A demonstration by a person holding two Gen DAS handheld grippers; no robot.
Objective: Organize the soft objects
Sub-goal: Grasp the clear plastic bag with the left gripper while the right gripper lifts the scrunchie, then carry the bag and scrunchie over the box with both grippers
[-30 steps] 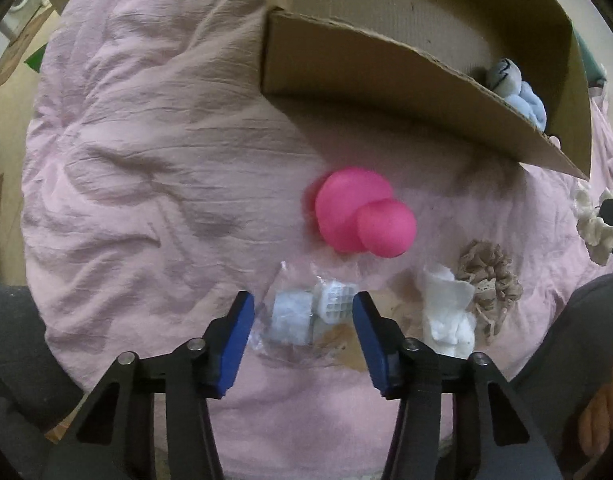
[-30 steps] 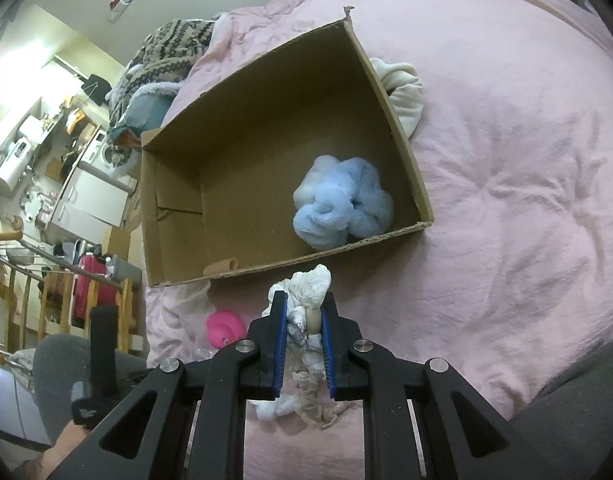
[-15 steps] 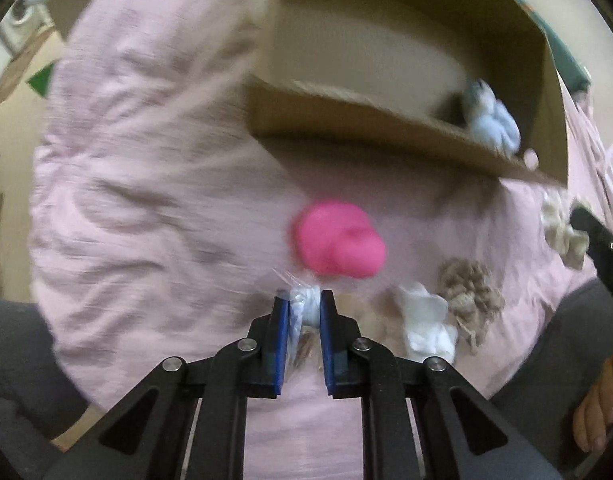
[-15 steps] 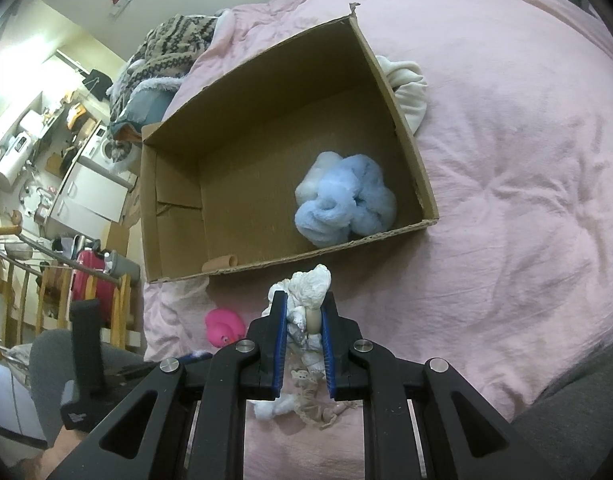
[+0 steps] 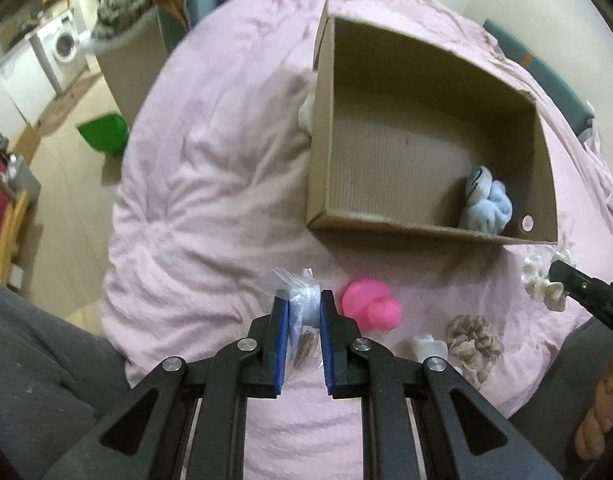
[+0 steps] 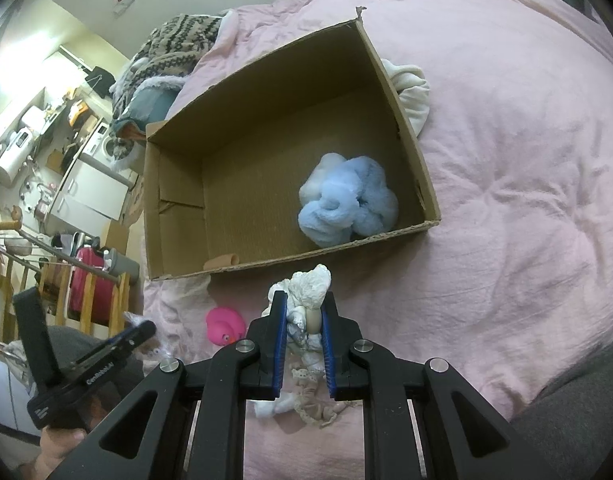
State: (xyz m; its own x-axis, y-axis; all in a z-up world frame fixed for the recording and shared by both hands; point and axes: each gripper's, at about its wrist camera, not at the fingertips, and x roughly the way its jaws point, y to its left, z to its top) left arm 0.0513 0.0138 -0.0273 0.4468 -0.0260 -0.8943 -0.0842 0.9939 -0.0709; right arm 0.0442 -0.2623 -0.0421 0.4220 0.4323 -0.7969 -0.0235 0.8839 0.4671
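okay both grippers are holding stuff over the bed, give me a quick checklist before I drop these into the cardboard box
1. Left gripper shut on the plastic bag: ok.
2. Right gripper shut on the white scrunchie: ok.
3. Room in the cardboard box: ok, only the blue fluffy bundle lies in it, in one near corner.
4. Either load over the box opening: not ok, both are short of the near wall.
5. Anything dangling from the scrunchie that could snag the wall: cannot tell.
6. Items left on the pink blanket: not ok, the pink rubber duck and beige scrunchie remain.
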